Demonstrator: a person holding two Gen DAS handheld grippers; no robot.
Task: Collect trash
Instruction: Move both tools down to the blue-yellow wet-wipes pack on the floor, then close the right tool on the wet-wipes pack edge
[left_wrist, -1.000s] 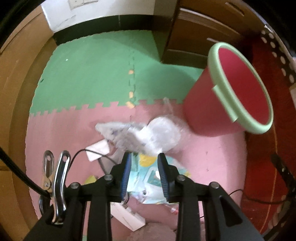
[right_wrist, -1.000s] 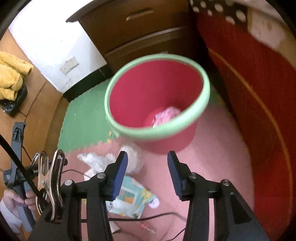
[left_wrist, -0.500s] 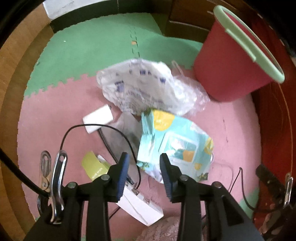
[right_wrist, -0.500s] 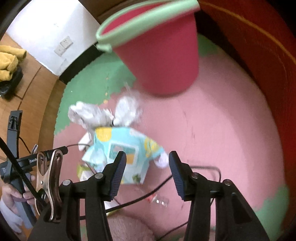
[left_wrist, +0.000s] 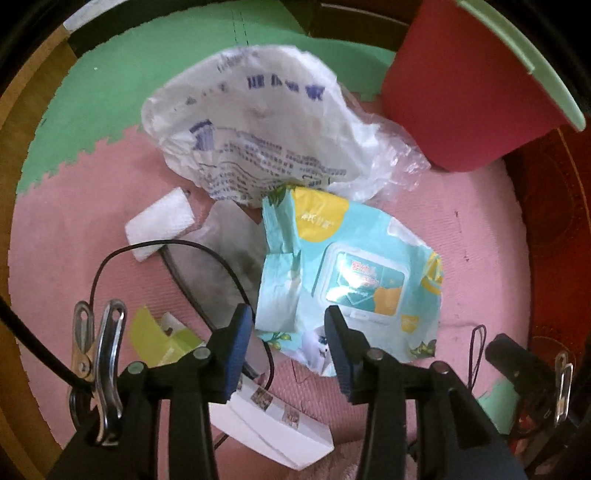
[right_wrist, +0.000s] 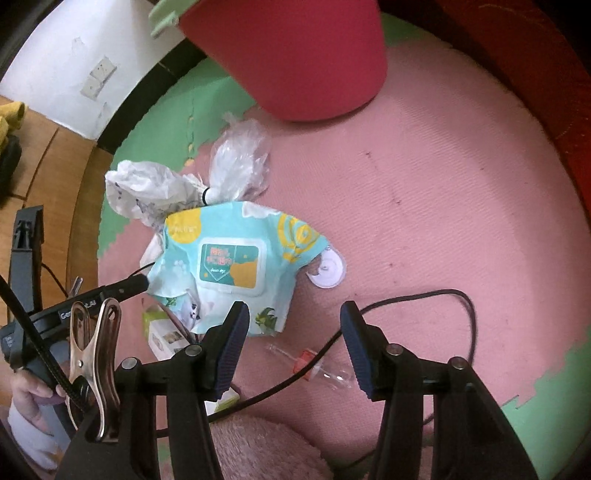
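While pink and green foam mats (right_wrist: 424, 192) cover the floor beside a dark wooden cabinet and a white wall with a socket (right_wrist: 99, 76), trash lies heaped near a red bin (left_wrist: 454, 92) with a pale green rim. The left gripper (left_wrist: 290, 343) has just been widening its jaws, which stand apart over the lower edge of a teal wet-wipes pack (left_wrist: 351, 273), not pressing on it. The right gripper (right_wrist: 293, 343) has also been opening, nothing between its jaws. Blue print on the crumpled white bag (left_wrist: 251, 125) is too blurred to read.
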